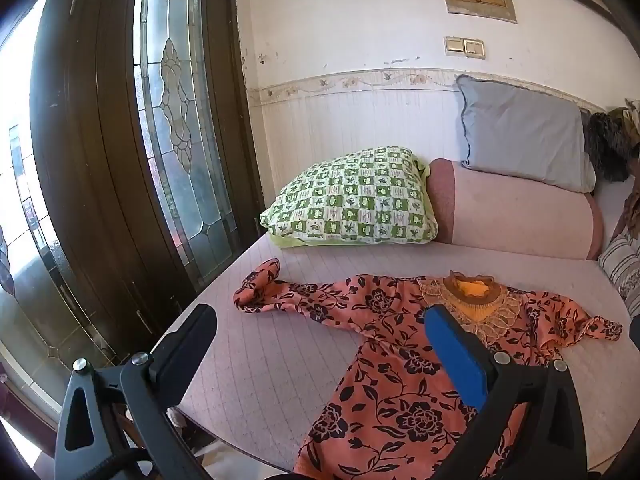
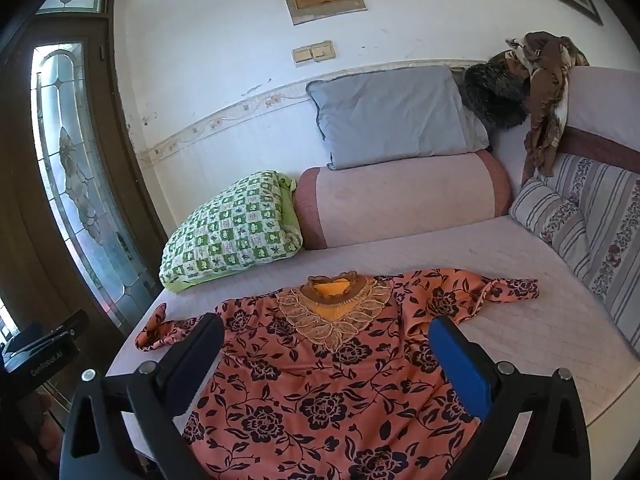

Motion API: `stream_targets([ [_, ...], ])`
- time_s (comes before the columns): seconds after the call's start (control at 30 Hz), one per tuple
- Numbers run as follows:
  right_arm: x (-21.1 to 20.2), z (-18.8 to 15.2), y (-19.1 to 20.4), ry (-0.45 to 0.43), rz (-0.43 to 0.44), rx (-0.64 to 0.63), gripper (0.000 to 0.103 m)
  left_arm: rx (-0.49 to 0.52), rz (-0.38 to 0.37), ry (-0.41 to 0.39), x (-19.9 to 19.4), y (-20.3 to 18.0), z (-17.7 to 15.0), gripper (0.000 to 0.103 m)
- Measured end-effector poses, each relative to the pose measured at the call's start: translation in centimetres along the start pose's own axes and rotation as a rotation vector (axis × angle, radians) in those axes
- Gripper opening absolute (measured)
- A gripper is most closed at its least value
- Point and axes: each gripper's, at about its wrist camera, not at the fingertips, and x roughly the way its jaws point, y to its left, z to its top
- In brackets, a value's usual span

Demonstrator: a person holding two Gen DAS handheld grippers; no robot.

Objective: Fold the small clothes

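Observation:
An orange blouse with black flowers [image 1: 384, 360] lies spread flat on the pale bed cover [image 1: 280, 360], collar toward the pillows, sleeves out to both sides. It also shows in the right wrist view [image 2: 320, 380]. Its left sleeve [image 1: 260, 292] ends crumpled near the bed's left edge; its right sleeve [image 2: 508, 286] reaches toward the striped cushion. My left gripper [image 1: 320, 320] is open and empty, hovering above the blouse's left side. My right gripper [image 2: 326, 330] is open and empty, above the blouse's chest. The body of the left gripper [image 2: 44, 352] shows at the left of the right wrist view.
A green checked pillow [image 1: 352, 200], a pink bolster [image 1: 516, 212] and a blue-grey pillow [image 1: 520, 132] lie at the head of the bed. A striped cushion [image 2: 592, 224] and a brown cloth [image 2: 548, 96] sit at the right. A wooden door with glass [image 1: 120, 140] stands left of the bed.

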Motion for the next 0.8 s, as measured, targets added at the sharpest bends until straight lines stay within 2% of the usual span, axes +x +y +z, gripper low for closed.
stream_targets([
  [0.1,0.1,-0.3,-0.3,0.008,-0.001,-0.001,0.103,0.0,-0.01,0.01,0.3,-0.1,-0.3,0.103],
  [0.17,0.3,-0.7,-0.8,0.015,-0.004,0.0,0.103,-0.004,-0.045,0.05,1.1,-0.3,-0.7,0.103],
  [0.23,0.7,-1.1,-2.1,0.026,-0.005,0.012,0.103,-0.013,-0.101,0.132,2.7,-0.8,-1.7,0.103],
  [0.33,1.4,-1.4,-4.7,0.04,-0.042,0.049,0.103,0.003,-0.194,0.339,6.6,-2.7,-4.8,0.103],
  [0.4,1.8,-2.1,-6.7,0.019,-0.09,0.053,0.103,0.001,-0.215,0.461,8.9,-3.9,-6.6,0.103],
  [0.47,2.6,-2.5,-8.8,0.024,-0.13,0.071,0.103,-0.017,-0.237,0.51,10.3,-5.0,-7.5,0.103],
  [0.5,2.8,-2.6,-10.0,0.032,-0.141,0.086,0.103,-0.025,-0.245,0.494,10.7,-5.4,-7.4,0.103],
  [0.6,3.7,-3.1,-13.2,0.068,-0.172,0.154,0.103,-0.011,-0.219,0.371,11.7,-7.1,-5.2,0.103],
  [0.73,7.4,-3.8,-16.8,0.142,-0.121,0.26,0.103,-0.037,-0.155,0.215,14.3,-9.2,-2.1,0.103],
  [0.8,9.5,-3.9,-19.3,0.191,-0.118,0.325,0.103,-0.069,-0.184,0.232,16.7,-10.3,-1.5,0.103],
])
